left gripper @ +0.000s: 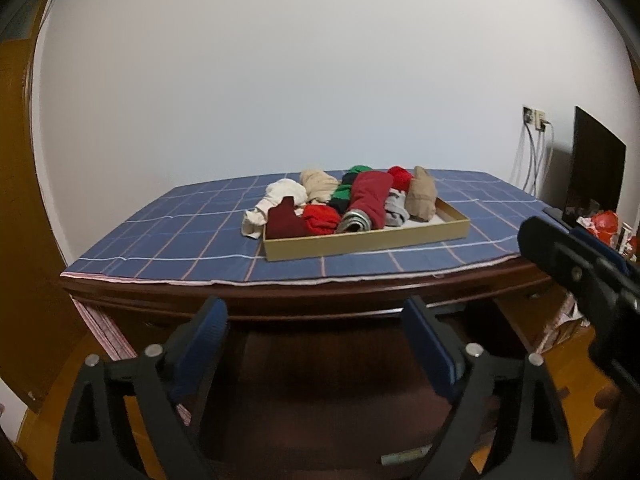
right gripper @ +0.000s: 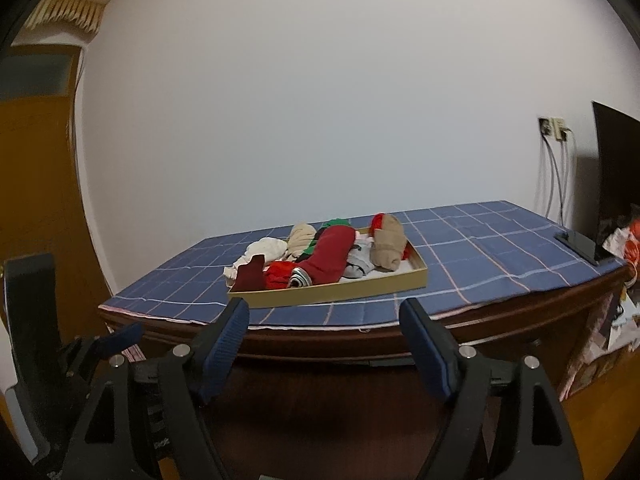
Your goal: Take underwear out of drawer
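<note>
White wall [left gripper: 304,80] across upper frame. Dark wooden table [left gripper: 304,300] at centre, covered by blue checked cloth [left gripper: 168,232]. Shallow tan drawer tray [left gripper: 360,242] on cloth, centre right in left view, centre in right view. Rolled underwear [left gripper: 370,196] heaped inside tray: red, maroon, green, beige, grey; white piece [left gripper: 276,200] spilling over tray's left edge. Black monitor [left gripper: 596,168] at right edge. Left gripper [left gripper: 316,326] at bottom centre, jaws apart, nothing between, short of table edge. Right gripper [right gripper: 326,330] likewise apart, empty, bottom centre. Wall socket [right gripper: 554,128] with cables, right.
</note>
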`<state>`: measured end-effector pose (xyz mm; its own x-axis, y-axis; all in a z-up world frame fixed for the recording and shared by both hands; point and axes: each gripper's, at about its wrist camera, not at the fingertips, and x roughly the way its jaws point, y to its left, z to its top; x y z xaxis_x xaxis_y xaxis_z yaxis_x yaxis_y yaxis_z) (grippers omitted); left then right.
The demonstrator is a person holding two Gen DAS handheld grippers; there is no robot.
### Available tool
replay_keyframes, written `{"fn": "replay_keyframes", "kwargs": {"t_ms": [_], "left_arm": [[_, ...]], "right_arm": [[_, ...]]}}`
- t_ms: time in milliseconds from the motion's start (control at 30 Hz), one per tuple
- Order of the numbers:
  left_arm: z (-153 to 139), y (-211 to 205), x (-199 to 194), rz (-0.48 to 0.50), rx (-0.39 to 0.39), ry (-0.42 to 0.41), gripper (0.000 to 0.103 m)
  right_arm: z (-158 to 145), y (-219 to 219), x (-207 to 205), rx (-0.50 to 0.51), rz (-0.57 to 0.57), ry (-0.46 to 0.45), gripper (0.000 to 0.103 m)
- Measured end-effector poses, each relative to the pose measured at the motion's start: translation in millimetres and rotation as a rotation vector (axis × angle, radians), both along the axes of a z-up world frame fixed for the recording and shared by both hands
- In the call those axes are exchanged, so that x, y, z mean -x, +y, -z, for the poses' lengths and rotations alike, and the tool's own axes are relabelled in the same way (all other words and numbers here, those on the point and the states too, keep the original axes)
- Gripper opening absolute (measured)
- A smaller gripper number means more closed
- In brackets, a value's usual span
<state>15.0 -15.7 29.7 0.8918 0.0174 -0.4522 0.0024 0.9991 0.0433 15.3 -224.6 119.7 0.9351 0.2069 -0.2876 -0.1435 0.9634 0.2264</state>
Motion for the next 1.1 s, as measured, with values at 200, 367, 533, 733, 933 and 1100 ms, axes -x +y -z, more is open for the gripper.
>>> {"fn": "replay_keyframes", "kwargs": {"t_ms": [200, 367, 533, 733, 933, 1100], "left_arm": [[3.4, -2.2, 19.2, 0.032, 0.003, 0.001, 0.103], [7.1, -4.7, 29.1, 0.032, 0.005, 0.043, 0.103], [7.3, -4.3, 41.5, -0.001, 0.004, 0.023, 0.103], [-1.4, 2.2, 52.0, -0.025, 0.024, -0.035, 0.103], [-5.5, -2.8, 57.2, -0.017, -0.007, -0.06, 0.103], [-7.5, -5.1, 60.8, -0.023, -0.022, -0.068, 0.103]], "right_arm": [[6.4, -12.0, 20.8, -0.015, 0.028, -0.002, 0.08], [10.5, -19.7, 33.6, -0.029, 0.046, 0.009, 0.08], [7.4, -16.5, 52.2, -0.019, 0.046, -0.038, 0.08], [-1.0, -11.6, 59.0, 0.002, 0.05, -0.081, 0.081], [-5.9, -10.4, 60.9, 0.0, 0.052, -0.095, 0.081], [-9.4, -5.6, 68.2, 0.021, 0.052, -0.127, 0.081]]}}
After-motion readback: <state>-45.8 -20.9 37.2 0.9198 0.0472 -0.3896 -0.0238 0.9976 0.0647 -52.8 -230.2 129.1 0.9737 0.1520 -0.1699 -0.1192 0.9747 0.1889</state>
